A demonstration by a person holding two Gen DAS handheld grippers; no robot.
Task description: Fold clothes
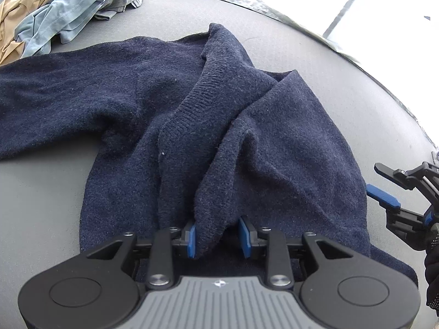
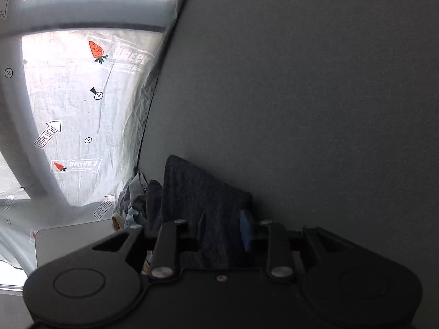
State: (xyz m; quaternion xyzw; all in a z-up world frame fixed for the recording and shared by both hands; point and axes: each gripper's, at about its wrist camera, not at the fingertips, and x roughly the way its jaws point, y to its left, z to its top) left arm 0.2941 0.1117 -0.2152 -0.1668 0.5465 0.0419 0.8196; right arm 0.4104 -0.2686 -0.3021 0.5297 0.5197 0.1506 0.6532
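A navy knit sweater (image 1: 137,82) lies spread on the grey table (image 1: 41,205), one sleeve reaching left and rumpled folds in the middle. My left gripper (image 1: 218,240) hangs over its near part with a raised fold between the blue pads (image 1: 192,240). The left pad touches the wool and a thin gap shows at the right pad. My right gripper (image 1: 406,207) stands open just off the sweater's right edge with nothing in it. In the right wrist view the right gripper (image 2: 218,230) points along the table (image 2: 301,82) with the sweater (image 2: 197,192) lying beyond its fingers.
A heap of tan, pale blue and grey clothes (image 1: 55,13) sits at the table's far left corner. A white printed sheet (image 2: 82,96) hangs past the table's edge, with a flat white panel (image 2: 68,244) below it. A dark sleeve (image 1: 433,274) shows at the right border.
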